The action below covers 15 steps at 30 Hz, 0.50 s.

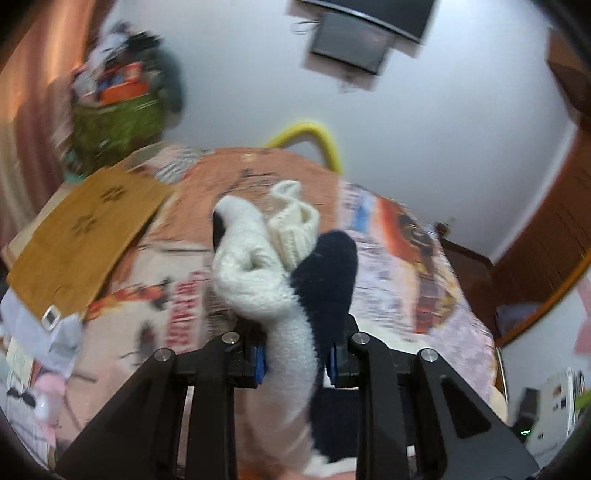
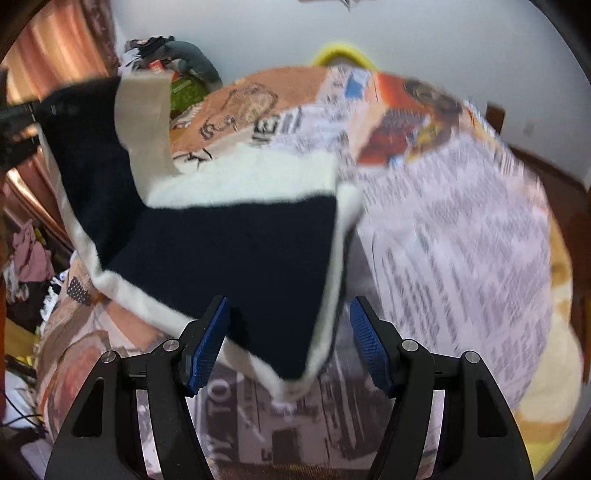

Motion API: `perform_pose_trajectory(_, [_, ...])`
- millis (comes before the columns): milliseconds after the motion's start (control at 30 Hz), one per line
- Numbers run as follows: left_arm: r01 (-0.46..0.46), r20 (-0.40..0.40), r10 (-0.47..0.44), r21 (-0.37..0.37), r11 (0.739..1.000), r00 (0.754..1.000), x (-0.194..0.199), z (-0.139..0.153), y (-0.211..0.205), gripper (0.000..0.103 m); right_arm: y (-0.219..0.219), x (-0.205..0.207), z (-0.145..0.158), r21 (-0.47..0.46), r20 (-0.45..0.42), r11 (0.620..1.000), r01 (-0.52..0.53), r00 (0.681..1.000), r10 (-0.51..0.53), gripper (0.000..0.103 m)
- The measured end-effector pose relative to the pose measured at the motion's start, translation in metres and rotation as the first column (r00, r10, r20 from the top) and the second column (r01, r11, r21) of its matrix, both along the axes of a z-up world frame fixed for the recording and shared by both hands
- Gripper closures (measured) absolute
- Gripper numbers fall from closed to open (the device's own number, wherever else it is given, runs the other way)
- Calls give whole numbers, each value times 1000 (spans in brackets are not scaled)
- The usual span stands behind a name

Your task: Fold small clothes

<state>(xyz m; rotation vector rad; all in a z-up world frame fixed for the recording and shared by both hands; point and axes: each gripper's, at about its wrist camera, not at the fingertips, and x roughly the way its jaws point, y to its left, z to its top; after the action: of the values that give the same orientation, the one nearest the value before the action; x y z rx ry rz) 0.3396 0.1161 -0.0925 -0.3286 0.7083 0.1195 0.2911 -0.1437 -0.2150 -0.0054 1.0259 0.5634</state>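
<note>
Jaws of the left gripper pinch the soft, light knit garment; right gripper gapes half-open, the limp hem between untouched, best taken at its corner

Each camera rides just behind its own tongs, tilted down along them, close over the bed. Both views share the printed bedspread, the yellow hoop and the white wall.
</note>
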Motion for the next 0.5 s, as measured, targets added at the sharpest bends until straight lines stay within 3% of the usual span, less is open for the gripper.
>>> perform_pose_trajectory(133, [101, 14, -101, 45, 994, 995, 24, -2, -59, 79, -3, -1, -13, 16, -36, 1000, -1, 999, 2, 40])
perform_pose_trajectory(267, [216, -45, -212, 108, 970, 976, 39, -28, -123, 79, -10, -9, -12, 34, -39, 999, 1, 999, 0, 40])
perform_pose_trajectory(500, [355, -146, -334, 155, 922, 931, 20, -68, -158, 79, -23, 1, 2, 53, -13, 999, 11, 1000, -10, 39])
